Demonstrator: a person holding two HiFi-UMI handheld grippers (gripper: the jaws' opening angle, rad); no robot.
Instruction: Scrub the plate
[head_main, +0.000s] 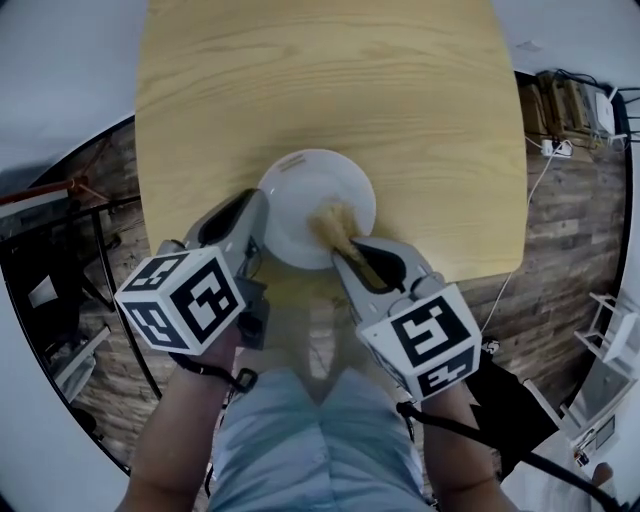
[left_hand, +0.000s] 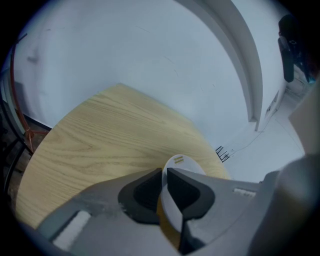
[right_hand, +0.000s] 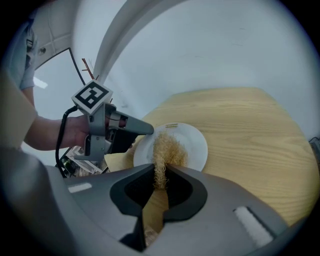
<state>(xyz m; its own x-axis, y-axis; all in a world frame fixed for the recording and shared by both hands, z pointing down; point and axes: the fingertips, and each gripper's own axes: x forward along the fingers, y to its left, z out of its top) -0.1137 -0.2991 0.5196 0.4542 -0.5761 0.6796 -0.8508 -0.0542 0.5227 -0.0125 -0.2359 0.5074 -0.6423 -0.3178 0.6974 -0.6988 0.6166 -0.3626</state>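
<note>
My left tool pinches the plate rim (white, on the desk); my right tool pinches a straw-coloured scrubber touching the plate.

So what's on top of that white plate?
A tan fibrous scrubber, pinched in the right gripper, rests on the plate. The left gripper clamps its rim. The plate surface under the scrubber is covered, so that part cannot be seen.
</note>
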